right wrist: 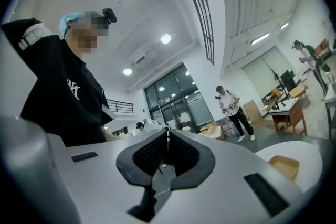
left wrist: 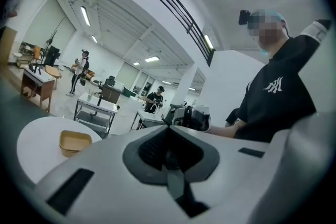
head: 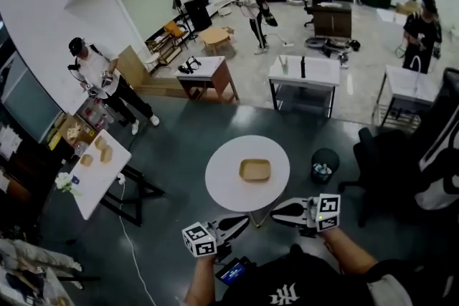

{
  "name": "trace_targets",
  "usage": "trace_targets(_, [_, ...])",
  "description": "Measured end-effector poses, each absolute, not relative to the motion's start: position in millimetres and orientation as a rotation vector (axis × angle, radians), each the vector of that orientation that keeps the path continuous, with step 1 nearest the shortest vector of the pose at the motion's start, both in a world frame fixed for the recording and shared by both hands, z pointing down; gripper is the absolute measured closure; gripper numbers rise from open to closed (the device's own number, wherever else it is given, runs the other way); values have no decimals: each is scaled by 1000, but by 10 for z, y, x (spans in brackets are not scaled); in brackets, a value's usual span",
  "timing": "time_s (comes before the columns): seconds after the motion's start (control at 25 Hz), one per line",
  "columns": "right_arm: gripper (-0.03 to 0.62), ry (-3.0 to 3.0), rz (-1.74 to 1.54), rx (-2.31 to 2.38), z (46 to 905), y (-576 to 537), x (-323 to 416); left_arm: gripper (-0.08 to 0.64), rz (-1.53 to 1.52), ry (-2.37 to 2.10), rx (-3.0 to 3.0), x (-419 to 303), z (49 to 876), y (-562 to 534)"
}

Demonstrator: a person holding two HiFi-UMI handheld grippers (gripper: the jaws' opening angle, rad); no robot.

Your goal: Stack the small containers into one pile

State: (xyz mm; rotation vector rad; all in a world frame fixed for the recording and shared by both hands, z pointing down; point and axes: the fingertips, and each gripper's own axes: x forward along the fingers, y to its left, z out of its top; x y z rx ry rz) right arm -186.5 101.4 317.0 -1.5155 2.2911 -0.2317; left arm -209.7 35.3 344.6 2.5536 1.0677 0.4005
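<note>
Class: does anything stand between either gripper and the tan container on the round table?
Nothing visible does. Only bare table lies between the tan container and the left gripper and right gripper, both shut.

You are wearing a black shirt (head: 315,277) with a white chest logo (left wrist: 273,85) and a teal cap (right wrist: 71,20) carrying a small black camera (right wrist: 109,15). Behind your white left claw (head: 244,221) and right claw (head: 275,215), black-and-white marker cubes (head: 199,240) are sitting.
</note>
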Motion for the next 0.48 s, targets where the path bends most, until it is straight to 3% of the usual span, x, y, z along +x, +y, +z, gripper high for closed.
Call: trace_targets(0.48, [549,2266,-428,-1576,3677,546,-3236,557,460,1038,2494,-3571,4256,346])
